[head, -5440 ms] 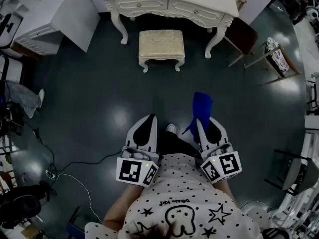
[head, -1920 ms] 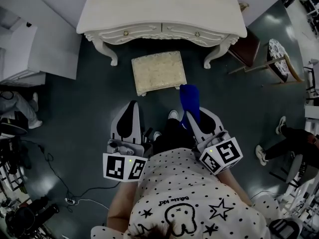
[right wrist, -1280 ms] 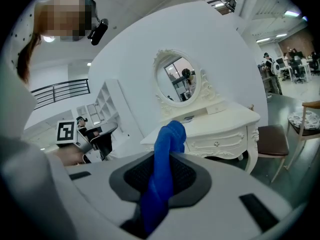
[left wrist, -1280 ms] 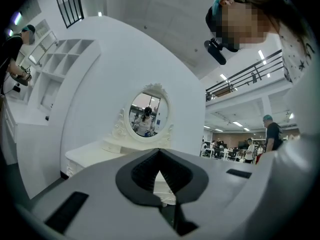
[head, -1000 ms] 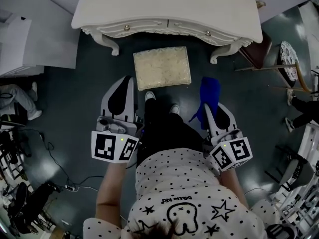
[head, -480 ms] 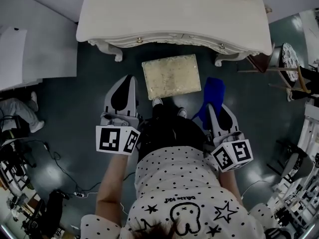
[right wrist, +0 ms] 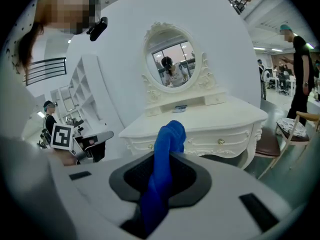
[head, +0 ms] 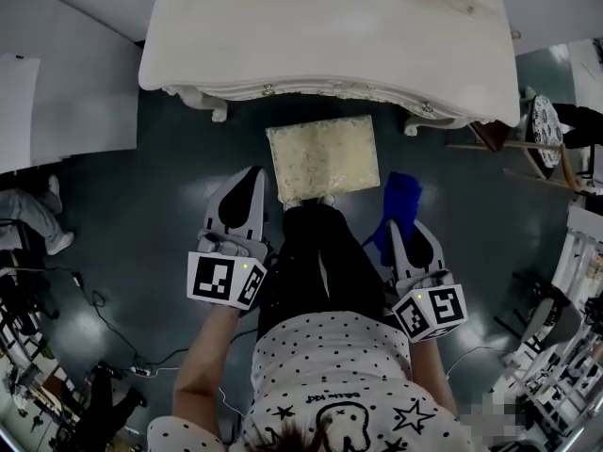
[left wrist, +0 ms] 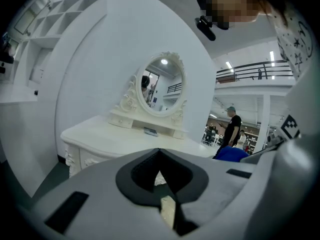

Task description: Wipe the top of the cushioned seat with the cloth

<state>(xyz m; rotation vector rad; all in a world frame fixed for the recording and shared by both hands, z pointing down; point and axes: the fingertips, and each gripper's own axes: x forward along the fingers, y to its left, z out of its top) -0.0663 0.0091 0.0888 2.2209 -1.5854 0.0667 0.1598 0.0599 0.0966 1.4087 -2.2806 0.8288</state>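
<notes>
My right tool [head: 399, 228] pinches the blue cloth [head: 400, 196]. My left tool [head: 252, 175] is pressed together, with the cushioned seat [head: 322, 157] just ahead, at its right.

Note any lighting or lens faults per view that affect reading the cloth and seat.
Head view: dim and dark-toned, table edge bowed by the lens, yet the cushioned seat and cloth stand out clearly. Left gripper view: strong fisheye, black corners, the left gripper fills the lower frame. Right gripper view: same fisheye and dark rim; the cloth in the right gripper is sharp.
</notes>
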